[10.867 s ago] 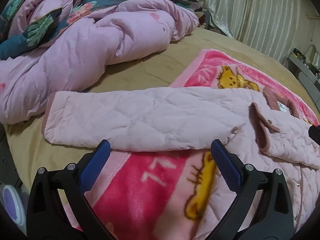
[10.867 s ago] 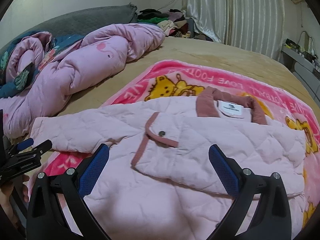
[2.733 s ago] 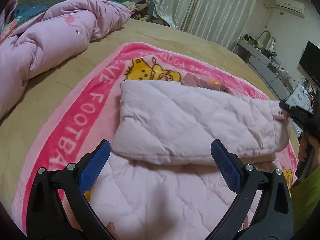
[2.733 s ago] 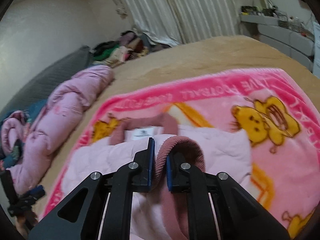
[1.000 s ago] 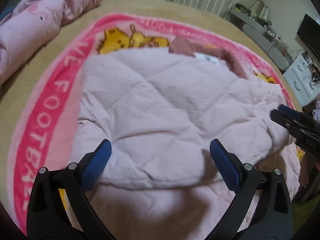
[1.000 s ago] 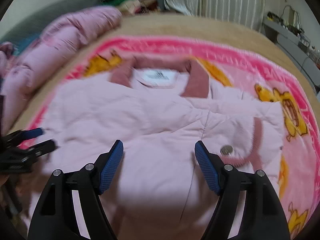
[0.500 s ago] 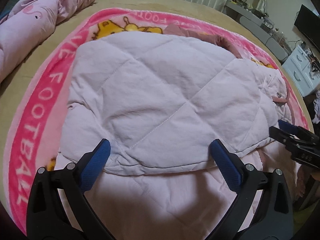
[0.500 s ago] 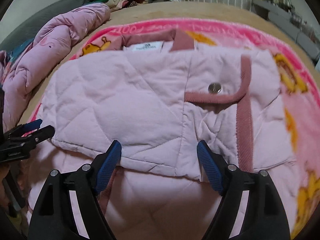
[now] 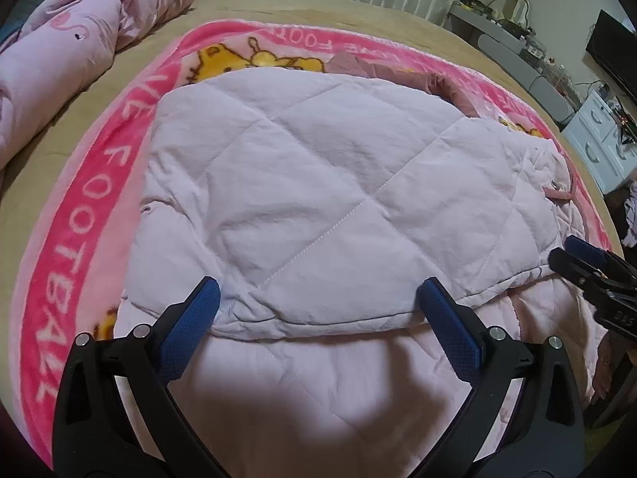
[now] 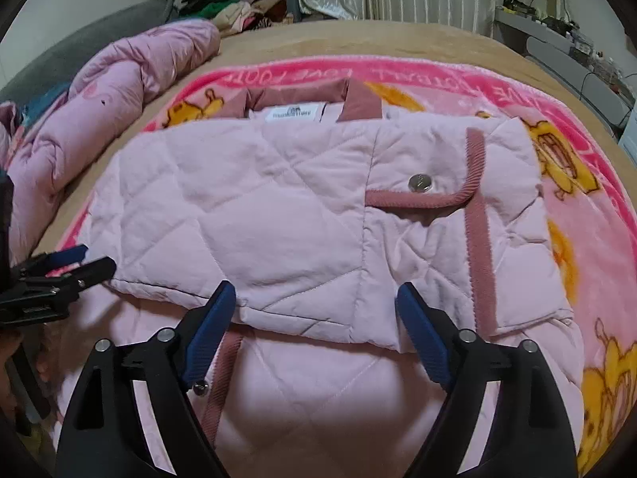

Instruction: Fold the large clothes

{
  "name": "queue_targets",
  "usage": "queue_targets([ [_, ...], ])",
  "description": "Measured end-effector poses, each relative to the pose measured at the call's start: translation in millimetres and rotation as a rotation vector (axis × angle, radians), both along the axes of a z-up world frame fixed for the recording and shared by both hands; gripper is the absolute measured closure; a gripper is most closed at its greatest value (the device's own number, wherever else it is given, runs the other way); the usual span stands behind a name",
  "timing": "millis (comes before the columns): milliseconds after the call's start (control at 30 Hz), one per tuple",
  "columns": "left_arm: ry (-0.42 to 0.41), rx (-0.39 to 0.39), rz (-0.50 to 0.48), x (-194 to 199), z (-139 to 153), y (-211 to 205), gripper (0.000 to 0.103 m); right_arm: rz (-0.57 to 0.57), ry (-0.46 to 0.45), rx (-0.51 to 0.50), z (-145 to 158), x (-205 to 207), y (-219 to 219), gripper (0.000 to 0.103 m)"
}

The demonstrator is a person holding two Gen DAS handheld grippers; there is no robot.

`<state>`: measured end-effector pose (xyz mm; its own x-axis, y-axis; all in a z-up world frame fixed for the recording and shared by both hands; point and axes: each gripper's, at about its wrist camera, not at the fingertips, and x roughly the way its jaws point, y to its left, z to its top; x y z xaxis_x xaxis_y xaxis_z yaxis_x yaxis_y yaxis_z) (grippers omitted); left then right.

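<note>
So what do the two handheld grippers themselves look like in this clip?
Both match: the left gripper and right gripper each have two black plastic fingers shaped like angled arms with triangular cut-outs, silver screws at the joints, and blue textured pads on the inner faces. White lettering marks the right gripper's side in the left wrist view.

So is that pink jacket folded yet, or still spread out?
Partly folded. The pink jacket has one quilted layer doubled over another, its edge lying across the layer beneath.

A folded pink quilted jacket (image 9: 326, 199) is lying on the pink blanket (image 9: 91, 207), the left gripper (image 9: 318, 310) hovering wide open over the jacket's near fold edge.
</note>
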<state>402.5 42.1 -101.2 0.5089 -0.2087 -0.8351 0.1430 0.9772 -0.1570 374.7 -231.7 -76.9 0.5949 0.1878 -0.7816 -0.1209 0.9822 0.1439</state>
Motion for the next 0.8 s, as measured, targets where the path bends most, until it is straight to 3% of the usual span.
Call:
queue_targets([
  [200, 0.009, 0.0, 0.011, -4, 6, -1, 0.009, -0.02, -0.04, 0.006, 17, -6, -5, 0.009],
  [400, 0.022, -0.052, 0.041, -9, 16, 4, 0.009, -0.042, -0.06, 0.023, 26, -10, -12, 0.009],
  [800, -0.028, -0.017, 0.036, -27, 42, -3, 0.009, -0.045, -0.106, 0.03, 46, -23, -13, 0.009],
])
